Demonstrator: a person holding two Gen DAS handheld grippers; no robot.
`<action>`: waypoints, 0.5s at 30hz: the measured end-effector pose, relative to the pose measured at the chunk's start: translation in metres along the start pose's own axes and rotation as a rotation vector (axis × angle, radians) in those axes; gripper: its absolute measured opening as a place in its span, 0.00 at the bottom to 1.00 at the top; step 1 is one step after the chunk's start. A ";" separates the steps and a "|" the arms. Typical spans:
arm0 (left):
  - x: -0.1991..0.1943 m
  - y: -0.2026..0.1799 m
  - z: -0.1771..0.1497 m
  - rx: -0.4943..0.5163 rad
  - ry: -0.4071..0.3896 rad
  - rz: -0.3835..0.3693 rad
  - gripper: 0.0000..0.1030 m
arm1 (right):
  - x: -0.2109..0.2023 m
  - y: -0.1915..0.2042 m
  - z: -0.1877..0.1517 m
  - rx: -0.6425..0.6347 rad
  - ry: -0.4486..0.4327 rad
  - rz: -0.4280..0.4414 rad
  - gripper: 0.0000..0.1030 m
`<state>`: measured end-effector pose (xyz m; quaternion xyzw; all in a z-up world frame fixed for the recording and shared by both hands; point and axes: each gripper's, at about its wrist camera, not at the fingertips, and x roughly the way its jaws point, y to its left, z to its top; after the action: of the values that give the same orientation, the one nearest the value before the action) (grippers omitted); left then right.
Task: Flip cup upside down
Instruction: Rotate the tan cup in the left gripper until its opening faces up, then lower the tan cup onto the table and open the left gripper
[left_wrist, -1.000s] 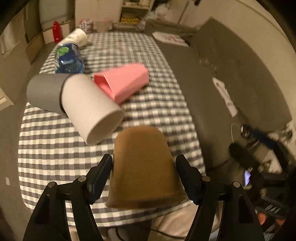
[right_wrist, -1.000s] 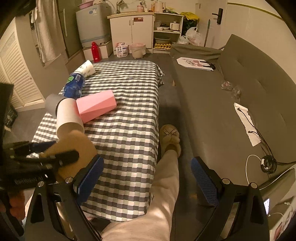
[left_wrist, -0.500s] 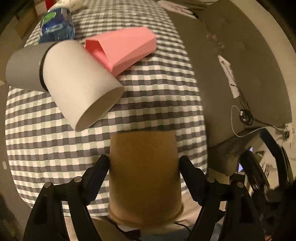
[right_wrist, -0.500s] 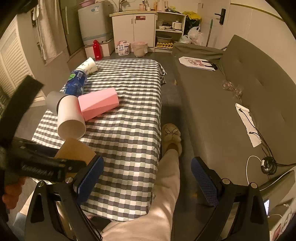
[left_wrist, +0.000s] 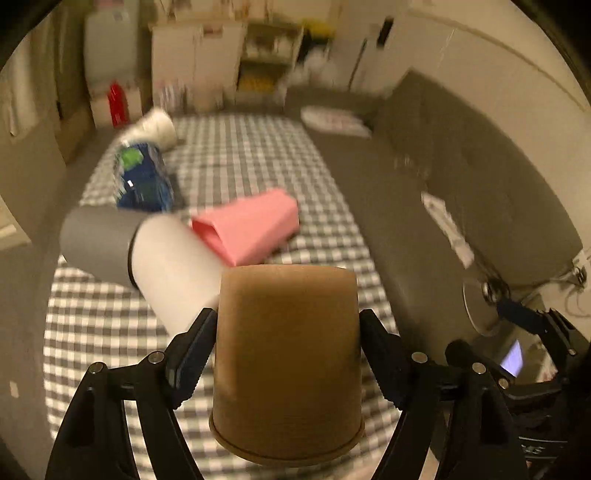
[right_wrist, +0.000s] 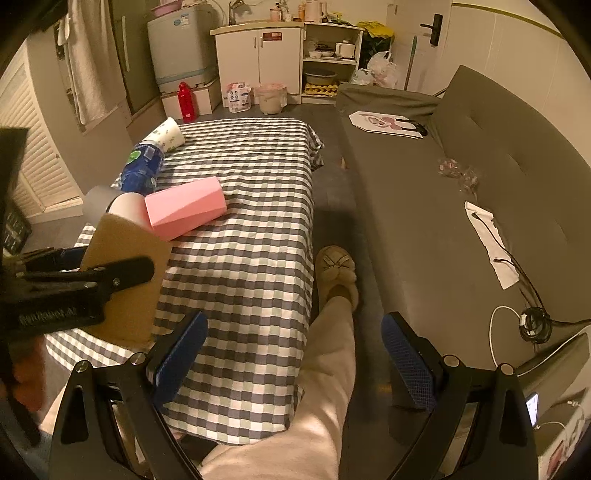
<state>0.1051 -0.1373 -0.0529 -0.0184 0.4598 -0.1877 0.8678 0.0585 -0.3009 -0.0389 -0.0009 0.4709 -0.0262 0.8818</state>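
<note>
My left gripper (left_wrist: 286, 345) is shut on a brown paper cup (left_wrist: 286, 358), whose closed bottom points away from the camera and whose rim is nearest the lens. The cup is held above the near end of the checkered table (left_wrist: 236, 162). In the right wrist view the same cup (right_wrist: 125, 266) sits in the left gripper (right_wrist: 122, 273) at the left, tilted, over the table's near left corner. My right gripper (right_wrist: 291, 354) is open and empty, over the person's leg, right of the table.
On the table lie a white-and-grey tube (left_wrist: 147, 254), a pink box (left_wrist: 251, 229), a blue bottle (left_wrist: 142, 181) and a white patterned cup (left_wrist: 157, 125). A grey sofa (right_wrist: 461, 206) runs along the right. A slippered foot (right_wrist: 336, 269) rests between table and sofa.
The left gripper has tipped up with the brown cup, from looking down at the table to looking across the room. The right gripper has barely moved.
</note>
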 end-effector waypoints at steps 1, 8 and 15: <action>0.001 -0.002 -0.007 0.023 -0.047 0.011 0.76 | 0.001 0.002 0.000 -0.004 0.000 0.002 0.93; -0.005 -0.014 -0.056 0.225 -0.214 0.046 0.77 | -0.001 0.005 -0.005 -0.026 0.005 -0.022 0.93; -0.022 0.004 -0.073 0.211 -0.143 0.001 0.78 | -0.003 0.004 -0.002 -0.014 0.002 -0.024 0.93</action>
<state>0.0362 -0.1158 -0.0779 0.0600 0.3745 -0.2326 0.8956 0.0560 -0.2965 -0.0376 -0.0125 0.4719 -0.0334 0.8809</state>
